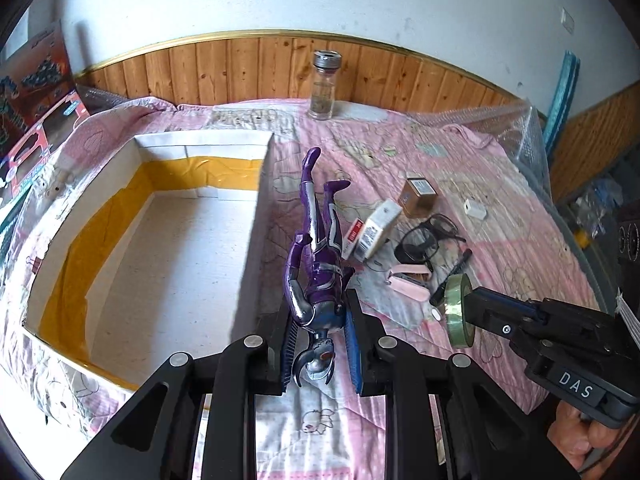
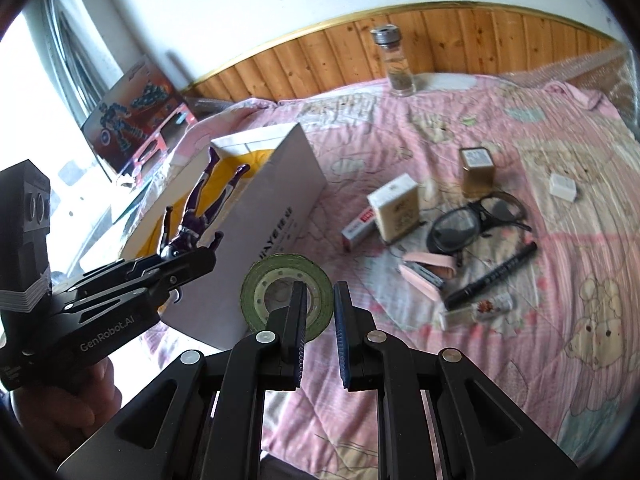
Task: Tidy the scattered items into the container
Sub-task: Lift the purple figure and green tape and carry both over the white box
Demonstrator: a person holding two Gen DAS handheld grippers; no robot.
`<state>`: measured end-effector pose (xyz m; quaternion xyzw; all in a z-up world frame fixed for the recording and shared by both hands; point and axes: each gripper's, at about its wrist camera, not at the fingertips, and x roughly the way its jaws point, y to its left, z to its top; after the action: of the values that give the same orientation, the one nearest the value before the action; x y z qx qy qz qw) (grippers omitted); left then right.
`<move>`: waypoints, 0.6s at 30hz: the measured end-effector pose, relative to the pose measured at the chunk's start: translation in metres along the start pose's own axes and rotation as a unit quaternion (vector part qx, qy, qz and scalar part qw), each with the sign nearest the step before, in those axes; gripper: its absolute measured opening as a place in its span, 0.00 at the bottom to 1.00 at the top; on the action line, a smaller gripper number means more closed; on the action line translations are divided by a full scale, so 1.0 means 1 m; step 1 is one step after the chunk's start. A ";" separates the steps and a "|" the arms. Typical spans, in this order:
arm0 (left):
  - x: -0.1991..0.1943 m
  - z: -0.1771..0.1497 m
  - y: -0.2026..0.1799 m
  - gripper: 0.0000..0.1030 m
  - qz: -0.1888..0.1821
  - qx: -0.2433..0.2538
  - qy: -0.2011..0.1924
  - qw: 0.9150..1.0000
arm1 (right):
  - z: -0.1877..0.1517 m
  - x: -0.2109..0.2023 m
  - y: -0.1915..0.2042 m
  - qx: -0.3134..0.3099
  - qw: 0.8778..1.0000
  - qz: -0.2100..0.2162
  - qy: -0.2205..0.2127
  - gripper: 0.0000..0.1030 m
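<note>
1. Box (image 1: 160, 240) first: the open white container with yellow tape inside sits at the left of the pink quilt (image 1: 500, 200) and looks empty.
2. Just right of it, the left gripper (image 1: 320, 344) is clamped on a purple toy figure (image 1: 320, 256) at the chest, head toward the camera and legs pointing away. The toy hangs beside the box wall, not yet over the opening.
3. To do this step well, I would carry the toy leftward clear over the rim, lower it near the floor of the box, then release, so the long legs do not catch the wall.
4. Further right, the right gripper (image 2: 318, 320) pinches a roll of green tape (image 2: 286, 298) by its ring, jaws nearly closed on the band, held above the quilt.
5. Rightmost, the remaining pile waits: small boxes (image 1: 376, 228), glasses (image 1: 424, 240), a pink stapler (image 1: 408, 280) and a black marker (image 2: 492, 276).
</note>
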<state>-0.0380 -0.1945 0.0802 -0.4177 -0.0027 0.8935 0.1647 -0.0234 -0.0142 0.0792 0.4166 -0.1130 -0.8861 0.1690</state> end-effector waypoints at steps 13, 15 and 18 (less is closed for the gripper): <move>-0.010 0.015 0.052 0.22 0.009 -0.029 -0.015 0.999 | 0.034 0.023 0.053 -0.050 0.999 0.003 0.013 0.14; -0.011 0.017 0.059 0.22 0.012 -0.030 -0.016 0.999 | 0.039 0.027 0.061 -0.057 0.998 0.006 0.015 0.14; -0.012 0.021 0.070 0.22 0.016 -0.032 -0.017 0.999 | 0.046 0.032 0.072 -0.067 0.998 0.007 0.016 0.14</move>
<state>-0.0670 -0.2618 0.0933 -0.4071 -0.0278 0.9026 0.1370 -0.0631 -0.0897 0.1103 0.4174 -0.0534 -0.8837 0.2050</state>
